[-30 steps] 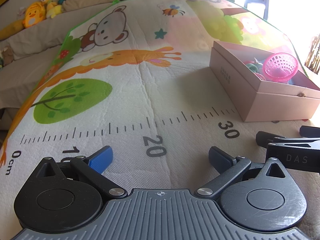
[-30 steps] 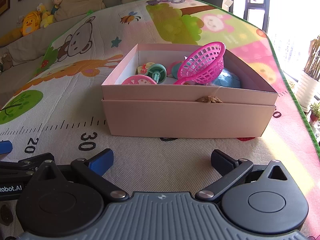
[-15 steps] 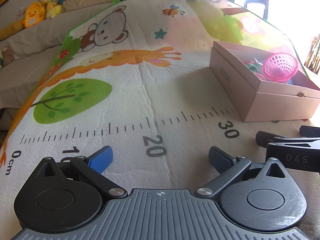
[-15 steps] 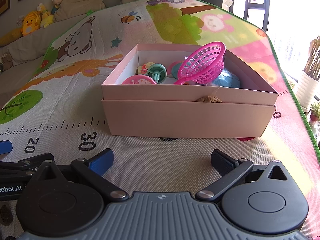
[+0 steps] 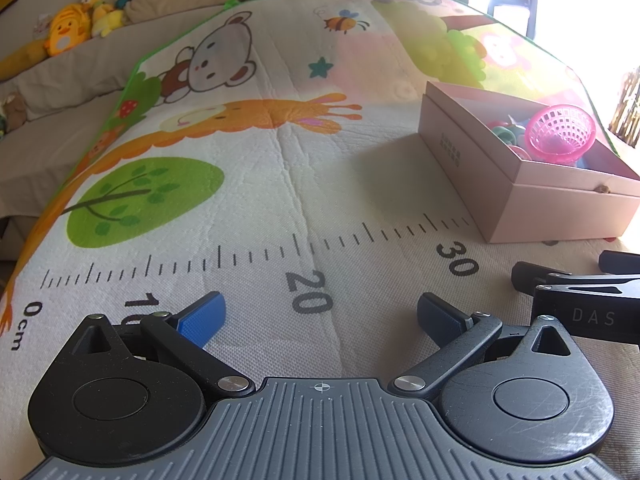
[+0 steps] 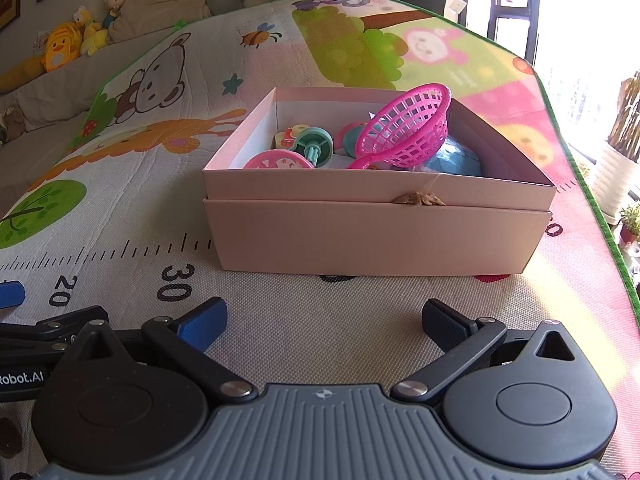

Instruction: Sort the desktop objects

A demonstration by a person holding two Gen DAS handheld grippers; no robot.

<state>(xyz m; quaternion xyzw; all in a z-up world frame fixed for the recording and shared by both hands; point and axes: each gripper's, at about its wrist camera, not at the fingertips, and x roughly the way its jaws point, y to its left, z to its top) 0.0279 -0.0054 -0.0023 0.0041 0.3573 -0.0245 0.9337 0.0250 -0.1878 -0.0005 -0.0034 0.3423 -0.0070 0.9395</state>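
Right wrist view: the right gripper [image 6: 324,320] rests low over the play mat [image 6: 320,320], its fingers spread wide apart with nothing between them.
Pink box [image 6: 376,236]: at 12 o'clock of this gripper, standing on the mat (its lid seems to sit under it).
Inside the box: a pink basket [image 6: 408,128] tilted at 1 o'clock, a teal spool [image 6: 316,144] and a blue ball [image 6: 456,160].
Left wrist view: the left gripper [image 5: 320,316] is also spread apart and empty, over the printed ruler [image 5: 260,256].
Box [image 5: 516,168] from here: at 2 o'clock, well apart.
Sofa [image 5: 80,64]: at 10 o'clock, with plush toys [image 5: 66,34].
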